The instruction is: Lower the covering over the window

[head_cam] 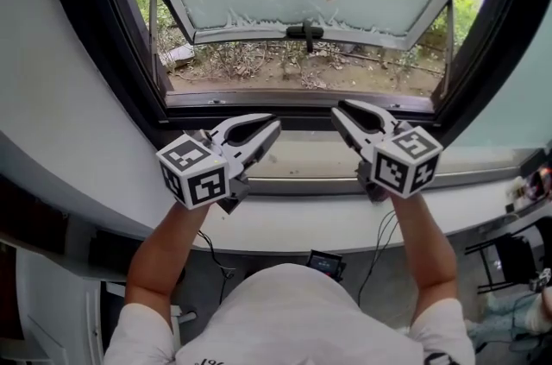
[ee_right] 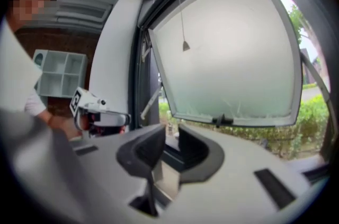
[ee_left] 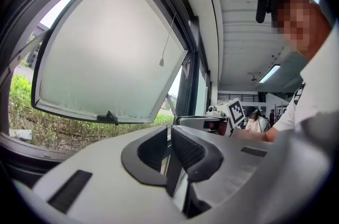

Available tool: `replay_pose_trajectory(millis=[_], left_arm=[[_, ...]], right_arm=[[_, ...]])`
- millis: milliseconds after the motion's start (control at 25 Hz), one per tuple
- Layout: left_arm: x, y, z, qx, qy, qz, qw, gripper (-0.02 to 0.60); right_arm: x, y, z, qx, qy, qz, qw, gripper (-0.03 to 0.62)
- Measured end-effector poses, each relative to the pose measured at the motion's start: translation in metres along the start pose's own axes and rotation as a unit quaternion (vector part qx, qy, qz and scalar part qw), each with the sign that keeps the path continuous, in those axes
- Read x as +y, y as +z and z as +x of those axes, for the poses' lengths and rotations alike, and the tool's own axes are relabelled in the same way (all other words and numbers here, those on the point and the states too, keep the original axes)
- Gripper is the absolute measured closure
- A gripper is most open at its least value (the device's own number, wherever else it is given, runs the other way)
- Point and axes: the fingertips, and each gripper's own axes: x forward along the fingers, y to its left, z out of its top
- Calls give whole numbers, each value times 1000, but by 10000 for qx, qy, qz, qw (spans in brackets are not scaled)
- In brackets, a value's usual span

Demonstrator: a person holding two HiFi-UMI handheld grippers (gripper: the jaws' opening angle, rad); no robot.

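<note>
Fingers [ee_left: 196,151] touch on left gripper [ee_left: 169,137]; right gripper's [ee_right: 171,137] view suggests gap.

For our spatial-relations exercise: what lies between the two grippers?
In the head view, only a bare stretch of window sill separates the left gripper from the right gripper; nothing stands there.

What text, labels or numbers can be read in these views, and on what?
No readable text anywhere.
Marker cubes on the left gripper and right gripper: black-and-white square patterns only, no letters or digits.
Shirt print: cut off at the frame edge, unreadable.
Small screen below the sill: too small to read.
</note>
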Motion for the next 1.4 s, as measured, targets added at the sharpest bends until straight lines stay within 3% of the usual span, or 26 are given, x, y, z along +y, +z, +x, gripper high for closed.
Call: replay_pose_trajectory(millis=[280,800,1120,1400], left_arm=[[4,39,12,-135,129,485,9986,549],[28,89,22,-310,497,836,9948,549],[22,120,31,-290,507,1260,9903,549],[19,132,34,-226,497,1541,9865,548]], right_arm=[[-11,54,11,-313,-271,-600,9973,508],[-27,137,27,-682,-817,-1428,9840,508],[-29,193,33,-1093,-961,-1639,9757,499],[-33,208,54,-957,-1081,-1684,9751,480]])
